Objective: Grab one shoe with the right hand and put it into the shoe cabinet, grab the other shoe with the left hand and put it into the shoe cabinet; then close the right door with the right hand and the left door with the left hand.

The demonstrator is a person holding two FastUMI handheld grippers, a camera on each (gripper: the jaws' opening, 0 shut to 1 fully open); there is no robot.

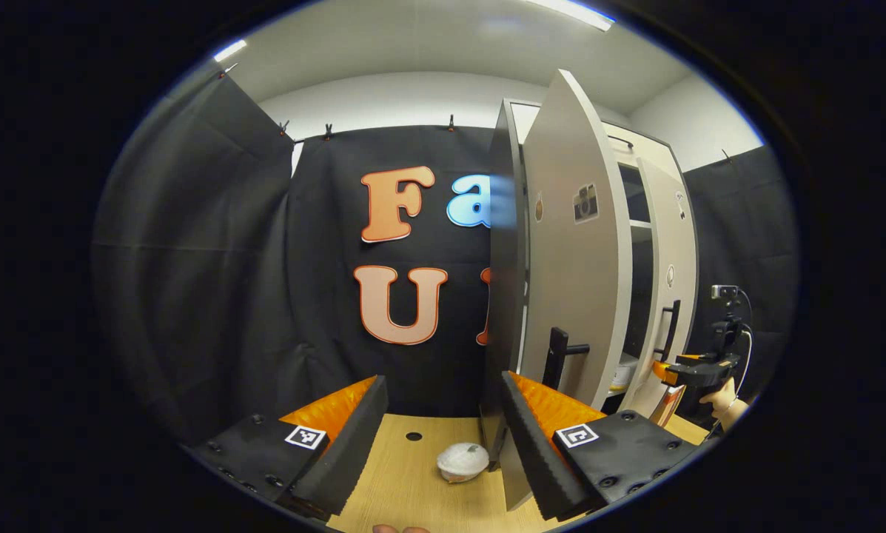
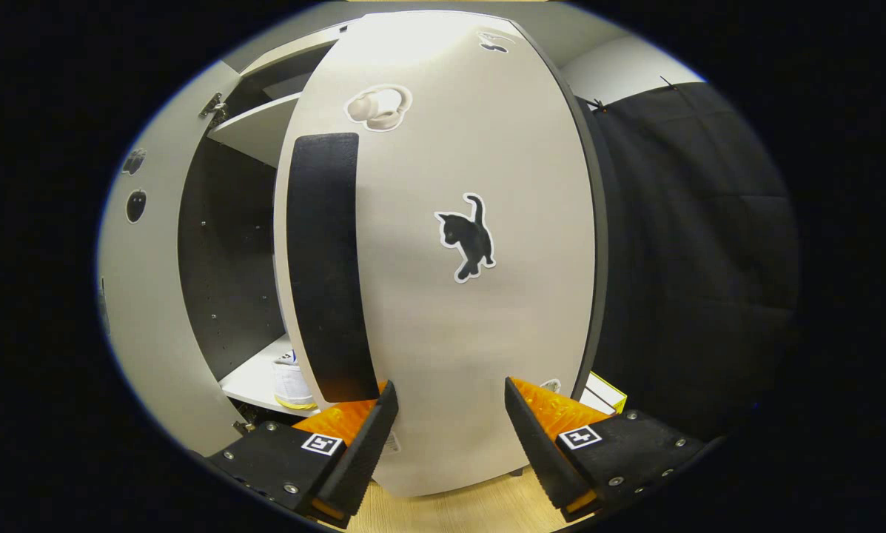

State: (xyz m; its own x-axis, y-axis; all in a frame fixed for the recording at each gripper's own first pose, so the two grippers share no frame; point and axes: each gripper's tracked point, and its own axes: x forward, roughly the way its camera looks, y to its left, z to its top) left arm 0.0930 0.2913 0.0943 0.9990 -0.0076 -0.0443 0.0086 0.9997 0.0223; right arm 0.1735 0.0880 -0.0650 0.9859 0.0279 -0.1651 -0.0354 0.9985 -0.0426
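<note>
The left gripper (image 1: 443,433) has its fingers spread, empty, over the wooden table (image 1: 405,481), just beside the left door's (image 1: 576,244) outer edge. The right gripper (image 2: 446,437), fingers apart, faces the half-open right door (image 2: 480,326) beside its black handle (image 2: 324,266). A white shoe (image 2: 291,385) sits on the cabinet shelf (image 2: 250,381).

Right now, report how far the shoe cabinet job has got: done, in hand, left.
Done: a white shoe sits on the pale cabinet's lower shelf; I cannot tell whether the second is in.

In hand: the right gripper, open, faces the right door by its black handle, apparently to push it.

Left: both doors are ajar. The left gripper, open, sits by the left door.
</note>
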